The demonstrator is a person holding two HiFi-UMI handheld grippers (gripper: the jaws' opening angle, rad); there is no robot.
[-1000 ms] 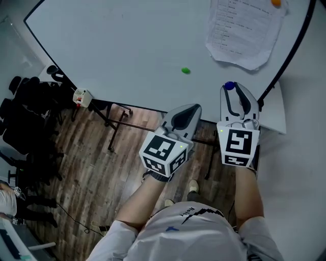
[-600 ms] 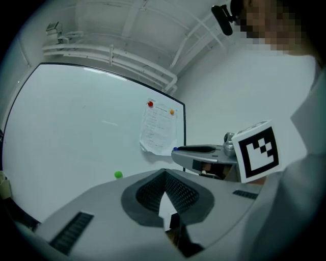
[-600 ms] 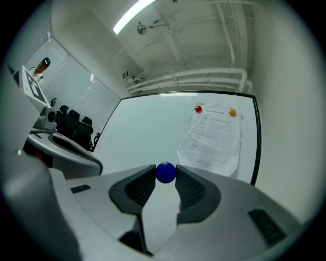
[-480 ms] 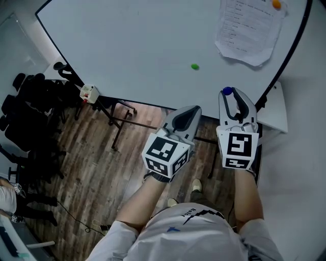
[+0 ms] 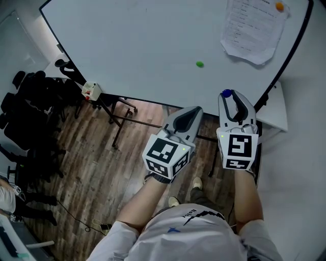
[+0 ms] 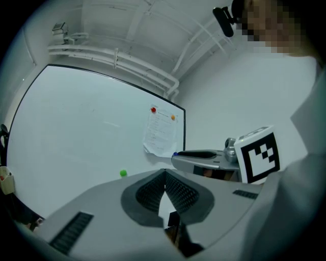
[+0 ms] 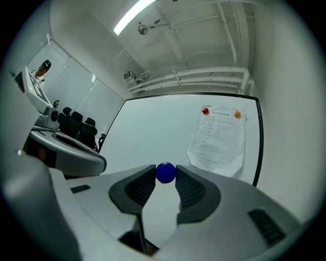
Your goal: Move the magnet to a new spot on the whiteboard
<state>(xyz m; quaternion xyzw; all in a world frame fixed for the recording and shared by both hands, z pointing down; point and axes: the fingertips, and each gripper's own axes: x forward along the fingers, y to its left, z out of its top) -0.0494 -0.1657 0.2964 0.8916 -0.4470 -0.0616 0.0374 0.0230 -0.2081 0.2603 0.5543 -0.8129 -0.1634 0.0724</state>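
Observation:
A blue ball magnet (image 7: 165,172) sits pinched between the tips of my right gripper (image 7: 165,174), which is shut on it and points level at the whiteboard (image 7: 163,132). In the head view the blue magnet (image 5: 227,94) hangs just off the lower right edge of the whiteboard (image 5: 142,46), held by the right gripper (image 5: 227,95). My left gripper (image 5: 196,109) is beside it on the left. The left gripper (image 6: 165,172) is shut, its pads meet and nothing lies between them.
On the board are a green magnet (image 5: 199,64) and a paper sheet (image 5: 254,30) pinned by an orange magnet (image 5: 279,6) and a red magnet (image 7: 205,110). Black chairs (image 5: 25,117) and the board's stand legs (image 5: 119,117) are on the wooden floor at left.
Both grippers have drawn back a little from the board. The blue magnet, which was over the board's lower edge, now sits just off it. The board and green magnet have shifted up-right in view.

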